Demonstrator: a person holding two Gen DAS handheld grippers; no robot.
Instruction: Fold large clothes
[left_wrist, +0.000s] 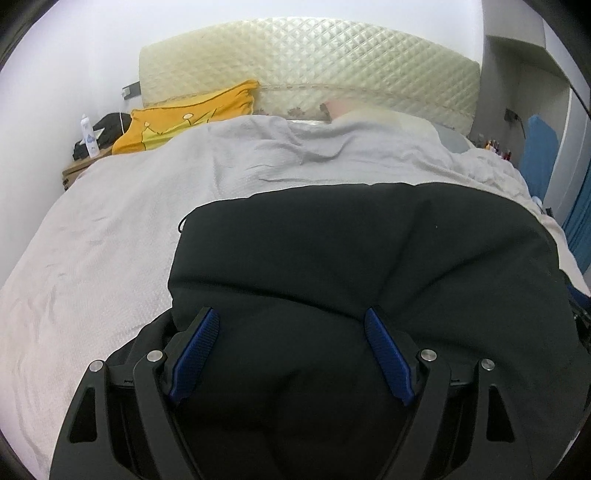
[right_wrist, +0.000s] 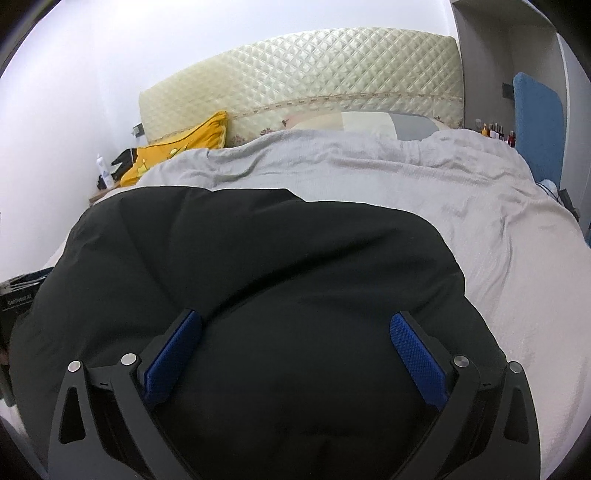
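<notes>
- Garment: black, bulky, on bed.
- Left gripper, right gripper: jaws spread, gripping nothing.
- Step, judged: between folds; next needs hem grasp.

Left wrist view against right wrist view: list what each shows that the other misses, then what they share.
Only the left wrist view shows the left hand-held gripper, open over the black garment, and a thin black cord at the garment's edge. Only the right wrist view shows the right hand-held gripper, also open, and a dark labelled device at far left. Both show the grey bedcover, yellow pillow and quilted headboard.
</notes>
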